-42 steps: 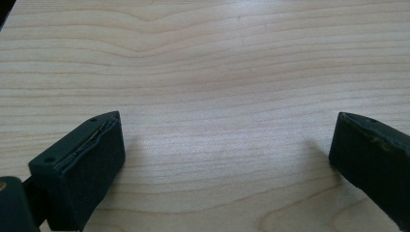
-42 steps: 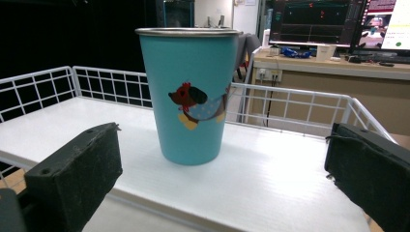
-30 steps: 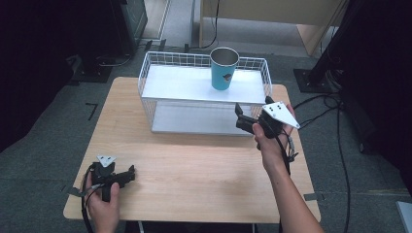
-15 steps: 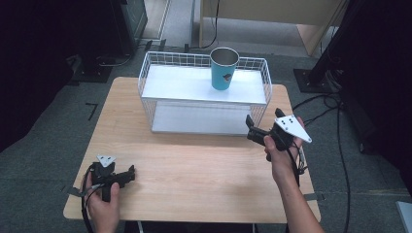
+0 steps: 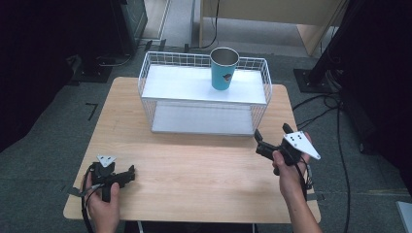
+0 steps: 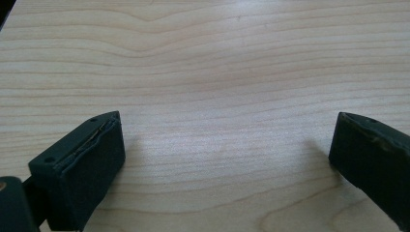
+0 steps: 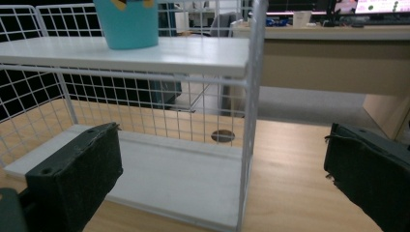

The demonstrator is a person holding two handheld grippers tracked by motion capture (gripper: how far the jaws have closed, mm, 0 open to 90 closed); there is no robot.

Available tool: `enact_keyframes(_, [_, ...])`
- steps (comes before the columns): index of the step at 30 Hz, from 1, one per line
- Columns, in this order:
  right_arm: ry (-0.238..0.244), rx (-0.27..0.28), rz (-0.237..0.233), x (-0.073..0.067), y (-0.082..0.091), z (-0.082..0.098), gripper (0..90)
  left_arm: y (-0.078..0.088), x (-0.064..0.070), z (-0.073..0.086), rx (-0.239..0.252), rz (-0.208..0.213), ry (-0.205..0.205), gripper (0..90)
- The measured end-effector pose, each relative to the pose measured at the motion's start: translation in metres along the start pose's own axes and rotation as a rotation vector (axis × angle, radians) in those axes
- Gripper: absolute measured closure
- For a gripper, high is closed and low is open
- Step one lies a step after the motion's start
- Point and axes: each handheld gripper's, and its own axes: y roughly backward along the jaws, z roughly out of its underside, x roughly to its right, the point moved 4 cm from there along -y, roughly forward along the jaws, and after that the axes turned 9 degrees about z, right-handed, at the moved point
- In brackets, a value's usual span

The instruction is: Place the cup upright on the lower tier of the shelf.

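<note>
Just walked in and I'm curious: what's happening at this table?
A person holds a hand-held gripper in each hand over a wooden table. The right hand-held gripper is open and empty, just in front of a white wire shelf, where a blue cup stands on the top level. The left hand-held gripper rests open near the table's front.

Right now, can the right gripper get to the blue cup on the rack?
Probably yes. The right gripper is open and empty near the rack; the blue cup stands on the open top shelf, nothing blocking it.
</note>
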Motion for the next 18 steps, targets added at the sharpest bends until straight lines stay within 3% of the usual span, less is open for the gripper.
enact_keyframes(9, [-0.040, -0.038, 0.023, 0.020, 0.010, 0.030, 0.0, 0.000, 0.000, 0.000, 0.000, 0.000, 0.000, 0.0])
enact_keyframes(18, [-0.045, -0.069, 0.053, 0.035, 0.016, 0.053, 0.0, 0.000, 0.000, 0.000, 0.001, 0.000, 0.001, 0.0])
